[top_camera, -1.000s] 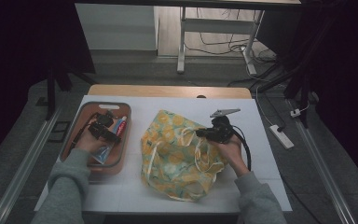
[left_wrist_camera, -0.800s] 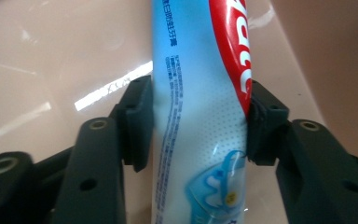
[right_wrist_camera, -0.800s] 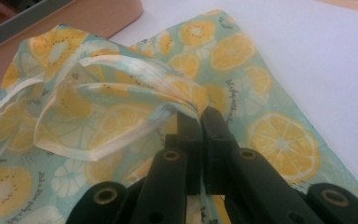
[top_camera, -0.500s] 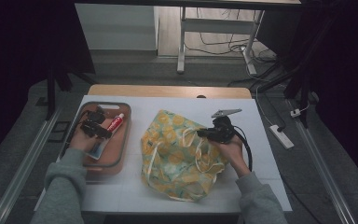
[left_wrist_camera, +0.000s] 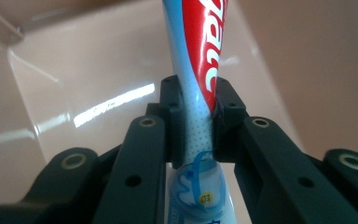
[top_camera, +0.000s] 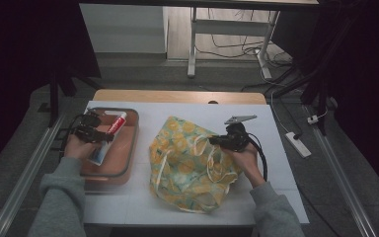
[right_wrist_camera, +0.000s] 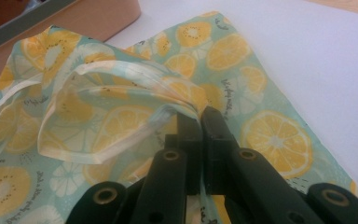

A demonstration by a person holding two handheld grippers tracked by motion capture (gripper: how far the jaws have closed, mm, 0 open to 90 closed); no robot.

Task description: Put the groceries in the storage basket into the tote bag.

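Note:
A red, white and blue toothpaste tube (top_camera: pixel 109 134) lies in the brown tray (top_camera: pixel 128 158) at the table's left. My left gripper (top_camera: pixel 109 138) is shut on the toothpaste tube (left_wrist_camera: pixel 198 70), jaws pinching its middle over the tray floor (left_wrist_camera: pixel 98 70). A fruit-print cloth bag (top_camera: pixel 185 165) lies in the middle of the table. My right gripper (top_camera: pixel 212 140) is shut on the bag's upper edge (right_wrist_camera: pixel 186 100), where the fabric and a pale handle loop (right_wrist_camera: pixel 88 135) bunch between the jaws.
The white table top (top_camera: pixel 286 168) has free room right of the bag and at the back. A power strip (top_camera: pixel 296 144) lies off the table's right edge. The tray's corner (right_wrist_camera: pixel 74 23) sits close to the bag's left side.
My left gripper has shifted left and back within the tray, carrying the toothpaste tube with it. The right gripper stays on the bag's edge.

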